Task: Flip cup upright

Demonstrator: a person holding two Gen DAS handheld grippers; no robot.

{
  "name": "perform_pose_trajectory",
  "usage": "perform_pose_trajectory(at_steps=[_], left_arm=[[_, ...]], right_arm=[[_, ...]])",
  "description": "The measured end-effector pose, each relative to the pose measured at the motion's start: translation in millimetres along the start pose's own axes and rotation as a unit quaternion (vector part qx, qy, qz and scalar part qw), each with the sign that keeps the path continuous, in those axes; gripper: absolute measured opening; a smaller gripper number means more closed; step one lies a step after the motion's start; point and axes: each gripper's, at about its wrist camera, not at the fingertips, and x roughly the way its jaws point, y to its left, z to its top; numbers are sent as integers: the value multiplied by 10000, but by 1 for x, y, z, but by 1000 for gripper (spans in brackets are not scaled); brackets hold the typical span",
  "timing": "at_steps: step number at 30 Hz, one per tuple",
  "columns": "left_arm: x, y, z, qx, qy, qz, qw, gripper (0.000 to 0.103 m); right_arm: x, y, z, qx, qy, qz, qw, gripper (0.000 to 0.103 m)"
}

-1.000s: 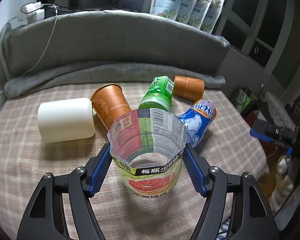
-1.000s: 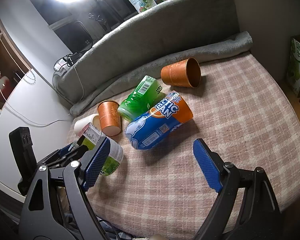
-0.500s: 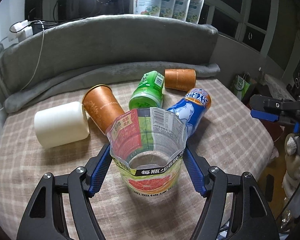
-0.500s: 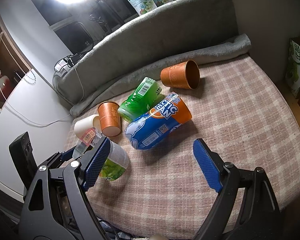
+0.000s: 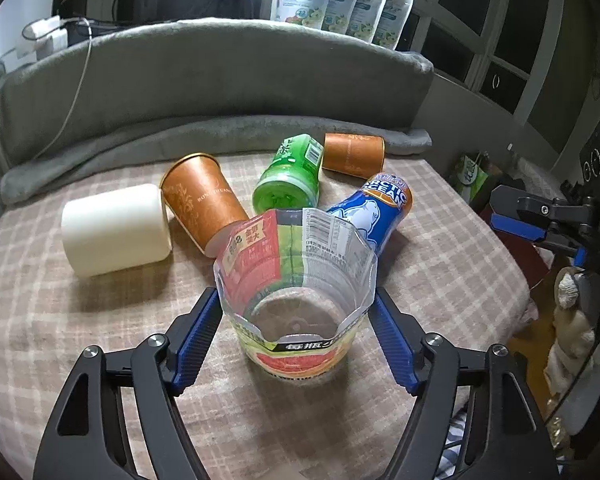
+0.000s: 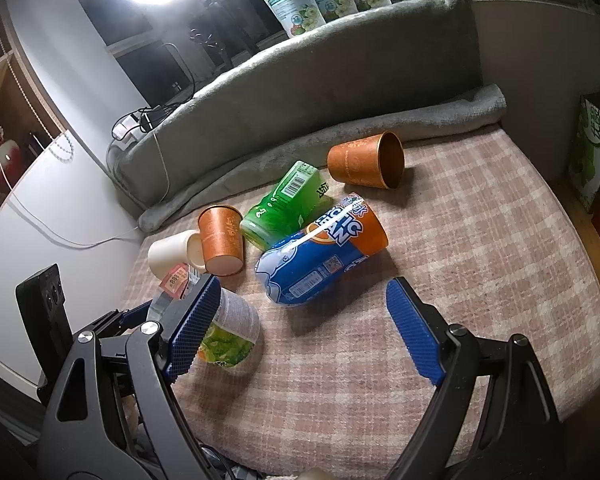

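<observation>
Between left gripper (image 5: 296,316) fingers, clear cup (image 5: 296,304) upright, seemingly touching.

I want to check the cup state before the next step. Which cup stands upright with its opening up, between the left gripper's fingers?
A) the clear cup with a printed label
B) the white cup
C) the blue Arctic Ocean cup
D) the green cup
A: the clear cup with a printed label stands with its mouth up between the left gripper fingers, while the other cups lie on their sides.
</observation>
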Motion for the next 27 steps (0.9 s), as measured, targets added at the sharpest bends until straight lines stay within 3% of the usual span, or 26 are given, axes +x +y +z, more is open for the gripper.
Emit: perform_pose_trajectory(at_steps=[21,27], left_arm=[[-4,-6,-7,251,187,-245,9992,81],[-25,4,-12,208,3,-203,9996,81]], right_arm=[[-2,2,0,-16,-41,23,10000,87],[-4,6,0,-141,-168,-86,9997,87]])
